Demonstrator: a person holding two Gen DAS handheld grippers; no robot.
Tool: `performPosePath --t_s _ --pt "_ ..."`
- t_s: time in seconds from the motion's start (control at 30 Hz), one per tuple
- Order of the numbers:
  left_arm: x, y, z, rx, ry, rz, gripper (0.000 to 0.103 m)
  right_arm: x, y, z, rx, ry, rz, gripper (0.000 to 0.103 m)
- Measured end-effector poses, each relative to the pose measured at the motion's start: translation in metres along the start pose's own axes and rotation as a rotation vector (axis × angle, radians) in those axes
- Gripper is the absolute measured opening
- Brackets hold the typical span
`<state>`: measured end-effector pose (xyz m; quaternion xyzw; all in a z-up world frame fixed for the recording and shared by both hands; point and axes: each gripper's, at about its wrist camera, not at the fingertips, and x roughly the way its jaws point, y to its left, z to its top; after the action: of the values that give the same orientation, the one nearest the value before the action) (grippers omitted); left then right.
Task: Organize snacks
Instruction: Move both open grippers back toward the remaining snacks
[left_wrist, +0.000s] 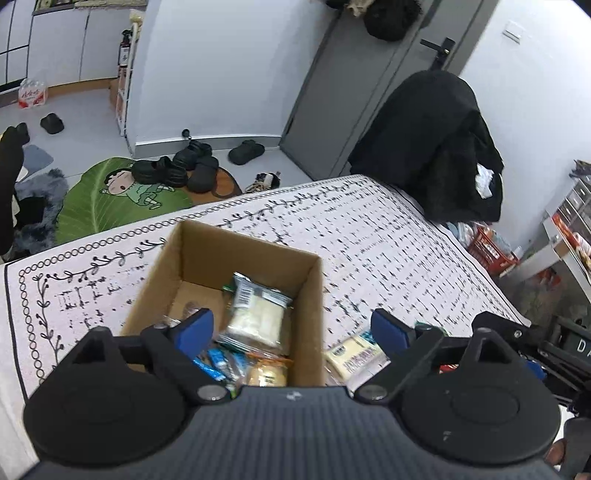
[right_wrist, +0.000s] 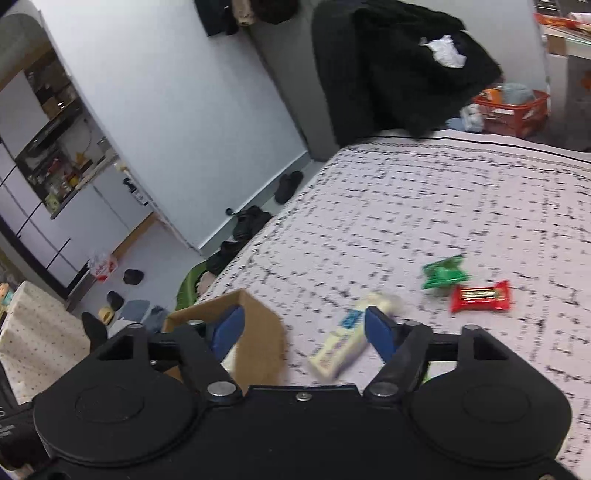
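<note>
A brown cardboard box (left_wrist: 192, 254) stands on the patterned tablecloth and holds several snack packets, a clear pack of white biscuits (left_wrist: 255, 317) on top. My left gripper (left_wrist: 291, 332) is open and empty, hovering over the box's near right corner. A pale yellow snack packet (left_wrist: 354, 354) lies on the cloth just right of the box; it also shows in the right wrist view (right_wrist: 340, 347). My right gripper (right_wrist: 301, 332) is open and empty above the box corner (right_wrist: 255, 332) and that packet. A green packet (right_wrist: 443, 273) and a red packet (right_wrist: 480, 295) lie further right.
The table (left_wrist: 406, 236) has a white cloth with black print. A chair draped in black clothing (left_wrist: 432, 147) stands at the far edge. Shoes (left_wrist: 184, 166) and a green mat lie on the floor beyond. A red basket (right_wrist: 513, 110) sits on the floor.
</note>
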<state>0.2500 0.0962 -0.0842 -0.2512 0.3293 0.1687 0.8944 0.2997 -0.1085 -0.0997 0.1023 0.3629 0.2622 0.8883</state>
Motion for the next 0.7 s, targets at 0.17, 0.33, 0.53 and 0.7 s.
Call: performPosePath --t_s 0.17,0.33,0.53,0.7 --pt "-0.005 -0.022 -0.006 0.040 -0.017 0.004 0.103 -0.013 -0.022 0.000 0.012 -0.026 -0.032 0.098" --pt "-0.007 -0.041 -0.014 0.078 -0.016 -0.013 0.103 -0.022 -0.041 0.001 0.016 -0.050 -0.062 0.103" --pt "-0.010 -0.060 -0.023 0.114 -0.013 -0.022 0.103 -0.028 -0.060 0.001 0.030 -0.058 -0.079 0.103" --pt "-0.010 -0.075 -0.030 0.145 -0.004 -0.047 0.103 -0.032 -0.078 0.000 0.029 -0.063 -0.110 0.103"
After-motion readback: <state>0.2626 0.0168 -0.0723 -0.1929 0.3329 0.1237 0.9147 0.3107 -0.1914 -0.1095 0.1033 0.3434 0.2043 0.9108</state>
